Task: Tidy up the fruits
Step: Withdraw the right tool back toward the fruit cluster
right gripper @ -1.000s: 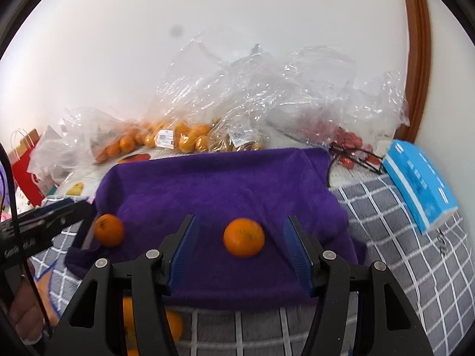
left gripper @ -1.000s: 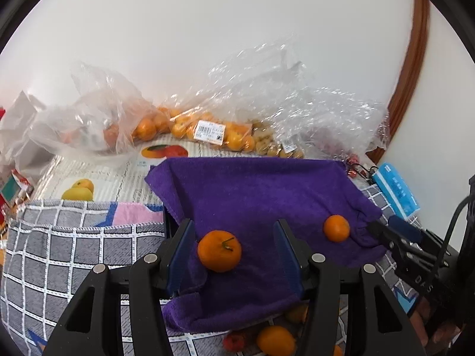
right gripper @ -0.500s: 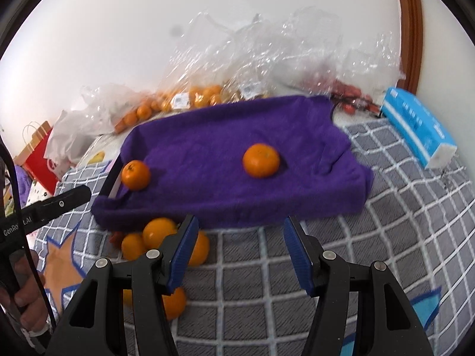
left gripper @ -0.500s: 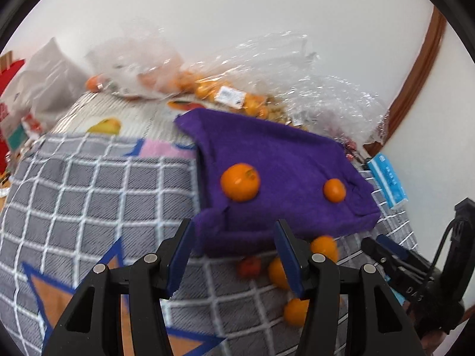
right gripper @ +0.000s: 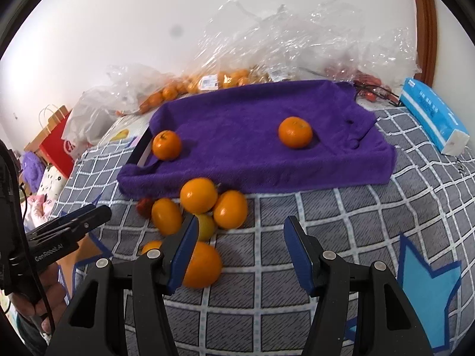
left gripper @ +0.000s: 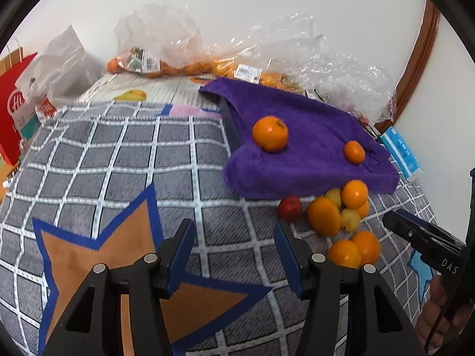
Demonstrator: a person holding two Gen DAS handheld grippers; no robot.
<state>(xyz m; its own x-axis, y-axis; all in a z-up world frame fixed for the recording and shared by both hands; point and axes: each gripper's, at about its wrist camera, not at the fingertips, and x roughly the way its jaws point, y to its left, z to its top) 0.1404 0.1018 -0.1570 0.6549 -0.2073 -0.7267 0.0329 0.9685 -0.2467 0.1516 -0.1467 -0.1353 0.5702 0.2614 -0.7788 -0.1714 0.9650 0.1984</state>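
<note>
A: Where do the fruits sit?

B: Two oranges lie on the purple towel (right gripper: 252, 136), which covers a dark tray; one orange (right gripper: 166, 144) is near its left edge, the other orange (right gripper: 295, 132) right of the middle; they are well apart.

A: And the others?

B: A loose pile of fruit (right gripper: 199, 207) rests on the grey checked blanket (right gripper: 341, 222), just in front of the towel's near left corner; mostly oranges, with a small yellowish fruit (right gripper: 206, 227) among them and a red fruit (left gripper: 289, 207) at the pile's edge.

A: The grippers?

B: The right gripper (right gripper: 240, 249) has its jaws apart, nothing between them; its left finger overlaps the pile in view, though I cannot tell whether it touches; the left gripper (left gripper: 233, 250) is also parted and empty, over bare blanket, left of the pile.

A: Further out?

B: Clear plastic bags (right gripper: 267, 44) with oranges lie against the wall behind the towel; a blue tissue pack (right gripper: 430, 115) to the right; a red paper bag (left gripper: 13, 109) far left.
</note>
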